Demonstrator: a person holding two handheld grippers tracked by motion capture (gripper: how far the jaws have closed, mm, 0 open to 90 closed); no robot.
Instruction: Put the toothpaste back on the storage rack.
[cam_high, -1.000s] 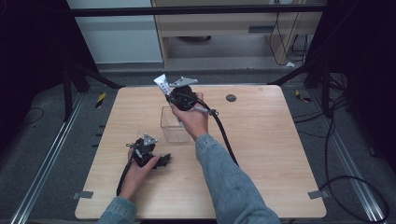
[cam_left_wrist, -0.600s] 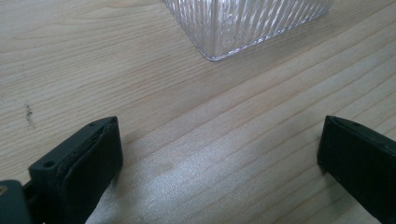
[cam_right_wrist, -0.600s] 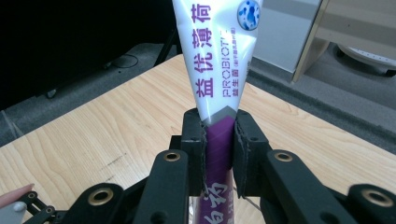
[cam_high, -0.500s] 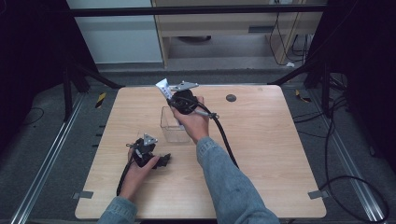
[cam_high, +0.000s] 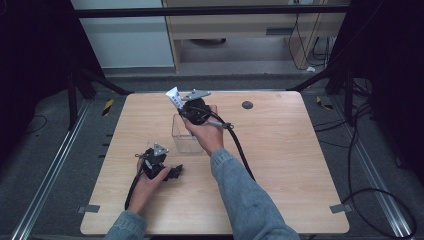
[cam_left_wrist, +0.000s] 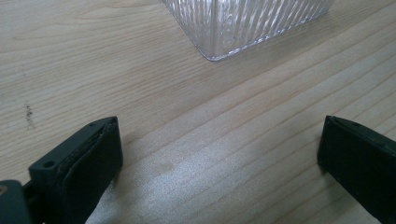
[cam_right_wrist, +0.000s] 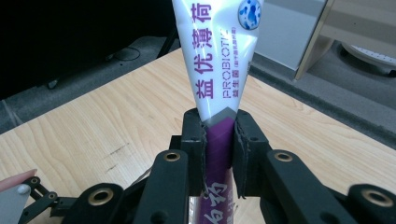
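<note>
In the right gripper view the right gripper (cam_right_wrist: 219, 149) has its jaws shut tight on a tube of toothpaste (cam_right_wrist: 219, 60), which rises from the middle of the frame to the top edge. The pads clamp the tube on its purple lower band, just under a grey stripe. Above that the tube is white and widens toward the top. Purple Chinese characters run up its length, reading 益优薄荷, and beside them smaller purple print reads PROBIOTIC, with a line of small Chinese characters under it that is too fine to read. A round blue emblem with white spots sits at the upper right of the tube. More white characters show on the purple part below the jaws, partly hidden.

In the high view the right gripper (cam_high: 186, 106) is at upper centre of the table (cam_high: 300, 165), held above the far edge of a clear box (cam_high: 181, 142), with the white end of the tube (cam_high: 174, 97) sticking out toward the upper left.

The left gripper (cam_high: 176, 172) lies low at the lower left of the table, in the person's left hand (cam_high: 150, 180). In the left gripper view its jaws stand wide apart with bare wood between them, holding nothing. A ribbed corner of the clear box (cam_left_wrist: 233, 28) sits at the top of that frame, apart from the jaws. A small dark mark is on the wood at the left.

A dark round disc (cam_high: 247, 105) lies on the table at upper right of centre.
</note>
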